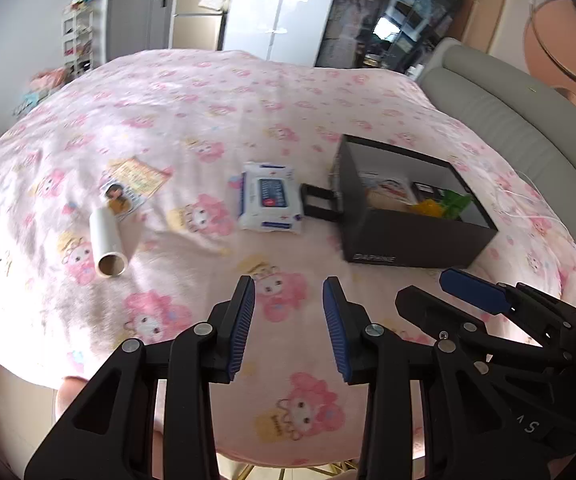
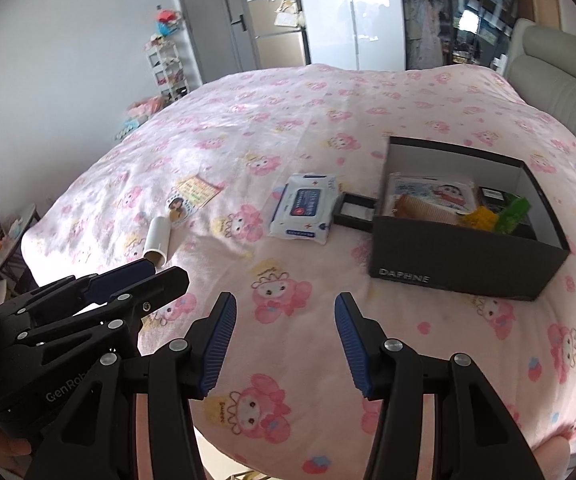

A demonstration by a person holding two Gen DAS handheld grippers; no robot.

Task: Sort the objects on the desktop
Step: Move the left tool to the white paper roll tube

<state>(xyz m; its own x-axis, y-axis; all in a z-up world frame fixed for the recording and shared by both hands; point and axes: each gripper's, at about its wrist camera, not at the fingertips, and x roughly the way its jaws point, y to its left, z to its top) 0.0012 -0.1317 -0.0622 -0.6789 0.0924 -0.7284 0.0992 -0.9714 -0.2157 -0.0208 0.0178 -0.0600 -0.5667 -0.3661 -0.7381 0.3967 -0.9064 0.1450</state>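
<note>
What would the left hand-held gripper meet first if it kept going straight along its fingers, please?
Most likely the pink blanket: the left hand-held gripper is open and aims at bare fabric. Further along that line lies the wipes pack, with the black box off to its right. Depth is uncertain.

A home bedroom: bed w/ pink cartoon-print blanket (image 2: 328,120), grey padded headboard (image 1: 508,100) at its right edge, white wardrobe (image 2: 348,12), toy-laden shelf rack (image 2: 168,64) beyond.

on the bed (image 1: 168,120), roll (image 1: 107,243) lies left, wipes pack (image 1: 270,198) centre, box (image 1: 408,236) right.
</note>
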